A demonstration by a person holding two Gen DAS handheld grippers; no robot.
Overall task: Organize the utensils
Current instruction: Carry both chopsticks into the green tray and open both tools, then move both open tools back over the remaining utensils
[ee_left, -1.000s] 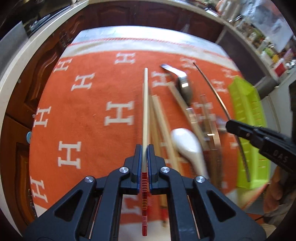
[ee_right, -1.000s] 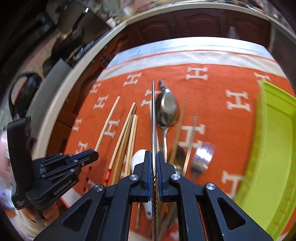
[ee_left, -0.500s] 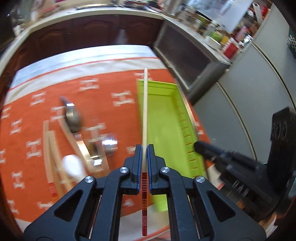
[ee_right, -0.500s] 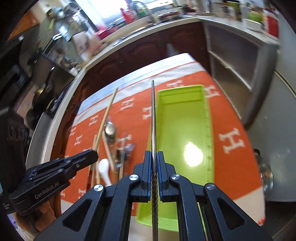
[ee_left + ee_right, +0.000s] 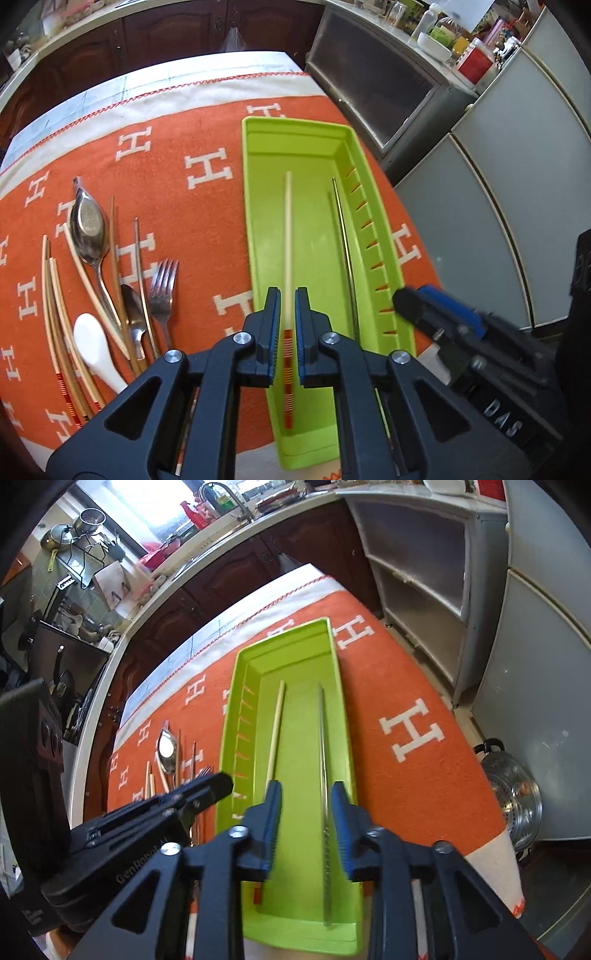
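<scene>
On your far left, the unsorted utensils lie in a loose bunch on the orange cloth: several wooden chopsticks, a white spoon, a metal spoon and a fork, some overlapping. To their right sits the green tray, lengthwise on the surface. Your left hand-held gripper hangs over the tray's near end with its jaws spread a little, the wooden chopstick with red bands lying between them on the tray floor; it looks slightly blurred, so you may not be able to judge whether it has fully settled. Further right, the metal chopstick lies along the tray, apart from the wooden one and roughly parallel to it. Your right hand-held gripper is above it, jaws wide apart, touching neither chopstick. A steel pot sits off the cloth's right edge.
</scene>
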